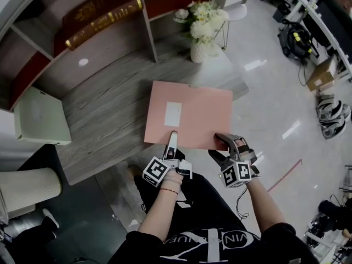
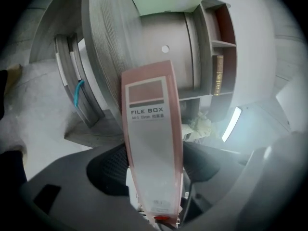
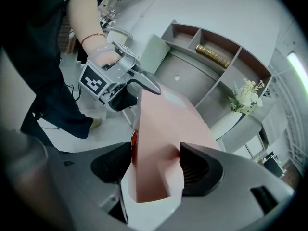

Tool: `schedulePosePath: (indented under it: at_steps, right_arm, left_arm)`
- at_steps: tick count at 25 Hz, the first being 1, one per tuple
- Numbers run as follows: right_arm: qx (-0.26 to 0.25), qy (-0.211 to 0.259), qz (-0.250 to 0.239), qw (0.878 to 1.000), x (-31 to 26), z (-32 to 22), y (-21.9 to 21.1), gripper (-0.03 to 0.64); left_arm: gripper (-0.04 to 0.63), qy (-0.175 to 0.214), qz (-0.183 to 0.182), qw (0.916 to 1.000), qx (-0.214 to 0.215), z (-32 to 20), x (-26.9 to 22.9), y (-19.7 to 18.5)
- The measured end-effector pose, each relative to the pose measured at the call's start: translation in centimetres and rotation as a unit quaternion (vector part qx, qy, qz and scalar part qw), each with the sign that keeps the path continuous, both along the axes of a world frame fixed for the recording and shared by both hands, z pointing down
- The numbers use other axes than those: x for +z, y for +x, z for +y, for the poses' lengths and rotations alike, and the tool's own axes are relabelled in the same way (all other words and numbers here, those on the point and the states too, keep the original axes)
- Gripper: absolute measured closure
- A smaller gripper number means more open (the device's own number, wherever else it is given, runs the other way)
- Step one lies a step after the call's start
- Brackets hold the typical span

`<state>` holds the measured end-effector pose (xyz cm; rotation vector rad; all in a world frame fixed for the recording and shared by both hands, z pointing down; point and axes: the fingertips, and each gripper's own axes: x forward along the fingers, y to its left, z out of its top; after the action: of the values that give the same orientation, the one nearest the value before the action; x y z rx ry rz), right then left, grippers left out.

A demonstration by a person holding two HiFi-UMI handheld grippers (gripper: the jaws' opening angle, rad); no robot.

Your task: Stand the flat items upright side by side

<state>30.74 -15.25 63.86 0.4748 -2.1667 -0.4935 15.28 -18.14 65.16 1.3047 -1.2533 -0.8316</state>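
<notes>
Pink file box (image 1: pixel 190 114) lies flat on the grey wooden desk (image 1: pixel 104 114), its white label (image 1: pixel 172 113) facing up and its near edge at the desk's front edge, where both grippers meet it. The left gripper (image 1: pixel 171 139) is turned on its side at the desk's front edge, one jaw lying across the top face of the box. In the left gripper view the box's spine, printed "FILE BOX", fills the gap between the two dark pads, which sit against it on either side, so this claw is gripping the box. The right gripper (image 1: pixel 225 144) reaches in at the desk's front right corner, angled downward. In the right gripper view its ribbed pads are closed on the box's corner, one on each face. A pale green file box (image 1: pixel 41 117) lies flat at the desk's left end. A white vase of pale flowers (image 1: pixel 201 23) stands at the desk's far right corner. Open shelves (image 1: pixel 82 21) rise along the desk's far side, and a gold-edged book (image 1: pixel 102 18) lies in one compartment.
</notes>
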Motion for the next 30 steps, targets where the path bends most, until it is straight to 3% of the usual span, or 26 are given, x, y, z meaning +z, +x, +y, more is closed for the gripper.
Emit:
schedulePosePath:
  at_steps: [5,11,18,22,25,30]
  right_arm:
    - [0.005,-0.016,-0.005,1.000,-0.2,-0.2,0.1,0.290]
    - [0.028,-0.075,-0.072,0.994,-1.5,-0.7,-0.8,0.285]
    - [0.004,-0.110,-0.110,0.988,-2.7,-0.9,-4.3,0.299]
    - [-0.016,-0.133,-0.128,0.983,-3.5,-0.8,-7.4,0.301]
    - [-0.041,-0.153,-0.142,0.977,-4.1,-0.3,-10.6,0.305]
    - [-0.096,-0.179,-0.143,0.969,-4.6,1.3,-16.7,0.314]
  left_arm:
    - [0.289,0.003,0.018,0.9998,-0.006,0.4,-0.4,0.2]
    - [0.302,-0.003,0.005,0.9997,-0.024,1.0,-1.9,-0.4]
    - [0.305,-0.002,-0.057,0.9972,-0.048,1.9,-4.7,-3.9]
    - [0.307,-0.002,-0.111,0.9918,-0.063,2.4,-7.2,-6.9]
    - [0.307,-0.003,-0.166,0.9829,-0.079,3.2,-9.5,-9.8]
    - [0.307,-0.010,-0.253,0.9602,-0.117,5.6,-13.0,-15.1]
